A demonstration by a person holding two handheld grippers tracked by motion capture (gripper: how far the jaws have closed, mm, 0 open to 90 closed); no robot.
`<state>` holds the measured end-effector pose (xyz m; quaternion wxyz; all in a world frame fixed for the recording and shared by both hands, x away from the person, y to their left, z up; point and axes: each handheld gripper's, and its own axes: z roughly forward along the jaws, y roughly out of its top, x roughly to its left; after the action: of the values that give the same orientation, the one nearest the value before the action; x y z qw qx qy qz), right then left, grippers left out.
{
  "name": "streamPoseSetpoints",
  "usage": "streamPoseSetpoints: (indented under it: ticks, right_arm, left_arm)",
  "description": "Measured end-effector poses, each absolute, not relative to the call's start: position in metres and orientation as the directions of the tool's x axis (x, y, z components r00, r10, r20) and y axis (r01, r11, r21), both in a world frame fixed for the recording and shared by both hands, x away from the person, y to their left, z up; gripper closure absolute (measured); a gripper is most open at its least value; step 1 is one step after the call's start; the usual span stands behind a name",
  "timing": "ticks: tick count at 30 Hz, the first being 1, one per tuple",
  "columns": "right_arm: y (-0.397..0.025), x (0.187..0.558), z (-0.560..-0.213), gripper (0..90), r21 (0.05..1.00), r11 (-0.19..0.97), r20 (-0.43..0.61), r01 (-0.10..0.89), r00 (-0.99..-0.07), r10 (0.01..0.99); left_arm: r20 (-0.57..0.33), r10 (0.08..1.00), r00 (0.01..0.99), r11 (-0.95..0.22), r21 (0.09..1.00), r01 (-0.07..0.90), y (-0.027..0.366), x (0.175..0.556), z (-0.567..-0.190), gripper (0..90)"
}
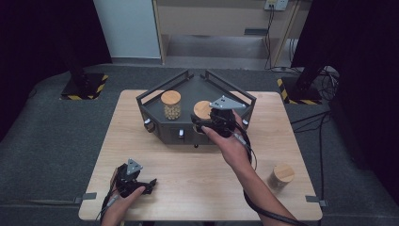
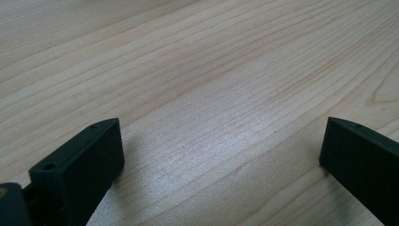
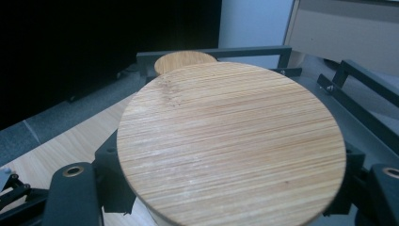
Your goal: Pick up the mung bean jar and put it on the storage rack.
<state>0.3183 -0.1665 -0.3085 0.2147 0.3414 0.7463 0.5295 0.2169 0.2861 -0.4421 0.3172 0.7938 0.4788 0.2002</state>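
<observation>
At the front edge of the dark grey, angular metal tray with raised rails (image 1: 151, 96), a glass jar capped with a round bamboo lid (image 1: 202, 109) is held by the right gripper (image 1: 217, 123). Seen through the right gripper view, the same lid (image 3: 230, 141) spreads wide and flat just above the two black jaws, which stand to either side of the jar body beneath it; they appear closed against the glass, though the contact itself is hidden under the lid's overhang. The jar is carried upright, its long axis vertical, and lies directly ahead of and between those jaws.

Farther back on the tray, a second bamboo-lidded glass jar filled with pale round pieces (image 1: 171, 105) is already standing, to the left of the held one and apart from it. A third bamboo-lidded jar (image 1: 281, 177) waits on the light wooden table (image 1: 188, 165) near its right front corner, well apart from the tray and closest to the right arm.

The left gripper (image 1: 136, 183) rests low at the table's left front, its jaws spread wide with nothing but bare wood grain (image 2: 211, 94) between them. It is judged that the held jar is to be set down on the tray floor beside the standing one, so the gap between the two jars is what matters.
</observation>
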Motion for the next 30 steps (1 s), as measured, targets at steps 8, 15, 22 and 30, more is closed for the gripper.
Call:
streamPoseSetpoints:
  ticks: [8, 15, 22, 30]
  right_arm:
    - [-0.159, 0.327, -0.300, 25.4, 0.936, 0.208, 0.037, 0.284, -0.667, 0.745]
    - [-0.155, 0.336, -0.297, 25.4, 0.934, 0.207, 0.038, 0.290, -0.659, 0.751]
    - [-0.151, 0.346, -0.296, 25.4, 0.933, 0.205, 0.040, 0.297, -0.651, 0.758]
    - [-0.145, 0.357, -0.294, 25.4, 0.930, 0.203, 0.043, 0.307, -0.637, 0.770]
  left_arm:
    - [0.014, 0.887, 0.462, -0.340, 0.695, 0.633, 0.286, 0.217, -0.442, 0.0]
    - [0.014, 0.887, 0.462, -0.340, 0.695, 0.633, 0.286, 0.217, -0.442, 0.0]
    - [0.014, 0.887, 0.463, -0.341, 0.695, 0.633, 0.286, 0.217, -0.442, 0.0]
    - [0.014, 0.886, 0.463, -0.341, 0.696, 0.632, 0.286, 0.217, -0.442, 0.0]
